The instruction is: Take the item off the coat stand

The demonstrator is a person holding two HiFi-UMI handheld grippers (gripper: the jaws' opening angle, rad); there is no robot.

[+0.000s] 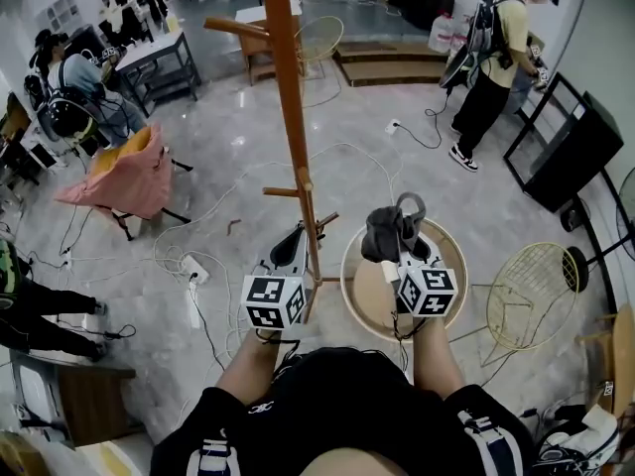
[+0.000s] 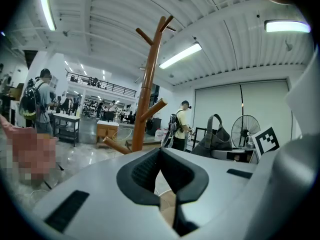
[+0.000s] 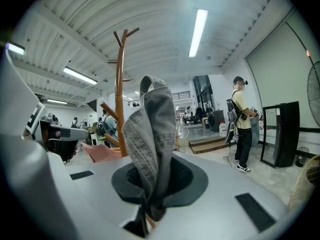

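A tall wooden coat stand (image 1: 290, 107) rises in front of me, its bare pegs showing in the left gripper view (image 2: 149, 84) and the right gripper view (image 3: 119, 94). My right gripper (image 1: 395, 251) is shut on a grey fabric item with a strap loop (image 1: 389, 228), held clear of the stand, to its right. The cloth sticks up from between the pads (image 3: 152, 134). My left gripper (image 1: 296, 241) hovers beside the lower pole, its jaws (image 2: 160, 151) shut with nothing in them. The grey item (image 2: 214, 139) also shows off to the right of the left gripper.
A round wooden table (image 1: 359, 300) sits under my right gripper. A wire chair (image 1: 531, 291) is to the right, and a chair draped in pink cloth (image 1: 124, 172) to the left. Cables (image 1: 198, 266) trail on the floor. A person with a backpack (image 1: 491, 58) stands by a black cabinet (image 1: 571, 147).
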